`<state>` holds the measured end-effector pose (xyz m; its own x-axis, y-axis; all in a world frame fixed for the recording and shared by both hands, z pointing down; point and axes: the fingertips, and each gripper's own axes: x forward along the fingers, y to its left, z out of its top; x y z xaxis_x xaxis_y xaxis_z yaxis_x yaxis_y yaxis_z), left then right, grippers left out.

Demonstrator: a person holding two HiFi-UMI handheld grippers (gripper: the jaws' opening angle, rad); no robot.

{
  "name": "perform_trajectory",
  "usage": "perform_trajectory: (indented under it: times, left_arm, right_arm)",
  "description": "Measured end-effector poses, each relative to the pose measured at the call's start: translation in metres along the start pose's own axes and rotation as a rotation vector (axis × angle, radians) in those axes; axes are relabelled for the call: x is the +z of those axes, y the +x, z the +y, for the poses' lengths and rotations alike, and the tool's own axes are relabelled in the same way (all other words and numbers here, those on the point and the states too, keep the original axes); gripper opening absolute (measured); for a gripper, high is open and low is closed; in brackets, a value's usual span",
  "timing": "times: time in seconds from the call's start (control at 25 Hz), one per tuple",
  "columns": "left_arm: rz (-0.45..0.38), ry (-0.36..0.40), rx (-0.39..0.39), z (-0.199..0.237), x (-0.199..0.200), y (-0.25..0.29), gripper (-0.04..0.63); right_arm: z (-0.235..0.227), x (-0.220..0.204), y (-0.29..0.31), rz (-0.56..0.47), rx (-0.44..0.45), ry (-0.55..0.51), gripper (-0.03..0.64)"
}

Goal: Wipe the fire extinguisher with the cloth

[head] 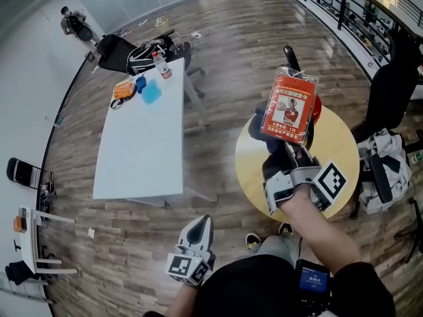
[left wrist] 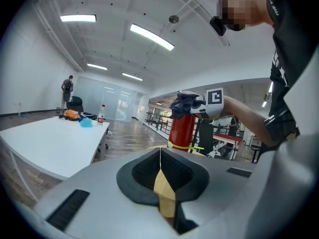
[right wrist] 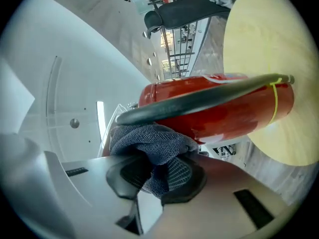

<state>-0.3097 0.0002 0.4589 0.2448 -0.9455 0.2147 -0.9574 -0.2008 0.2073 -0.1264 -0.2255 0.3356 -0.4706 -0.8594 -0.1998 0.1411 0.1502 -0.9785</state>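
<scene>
**Spotter:** The round pale-wood table [head: 344, 150] is sitting at your 2 o'clock. The fire extinguisher [right wrist: 224, 108], a smooth, glossy red cylinder, is standing upright on it with its long axis vertical.

**Coach:** You're coming at its top end with your right gripper [right wrist: 157, 171], by far the nearer one. The cylinder is lying at 12 o'clock of those fingers, and its body is stretching away down toward the tabletop. I'd judge your strokes should be running along that axis.

**Spotter:** A black rubbery hose [right wrist: 199, 98] is running along the body, cinched by a thin yellow band [right wrist: 274, 96]. I think the fabric could be catching there.

**Coach:** Your right jaws are pinching the cloth [right wrist: 149, 143], a nubby grey-blue knit. It's bunching up and appears to be touching the red shell.

**Spotter:** Your left gripper [head: 198, 240] is hanging at 7 o'clock, well apart, with its jaws pressing together on nothing.
</scene>
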Motion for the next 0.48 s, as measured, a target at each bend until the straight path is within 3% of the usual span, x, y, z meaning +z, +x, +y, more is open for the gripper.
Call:
perform_trajectory:
  times: [0.2, 0.4, 0.48]
  left_arm:
    - [-0.004, -0.006, -0.036, -0.007, -0.001, 0.012, 0.023]
    - [0.012, -0.01, -0.062, -0.018, -0.009, 0.017, 0.023]
    - [0.016, -0.011, -0.065, -0.019, -0.009, 0.017, 0.023]
  right_arm:
    - [-0.041, 0.017, -0.02, 0.053, -0.077, -0.084, 0.074]
    - [-0.157, 0.039, -0.055, 0.084, -0.336, -0.174, 0.074]
    - [-0.203, 0.047, -0.068, 0.069, -0.401, -0.206, 0.074]
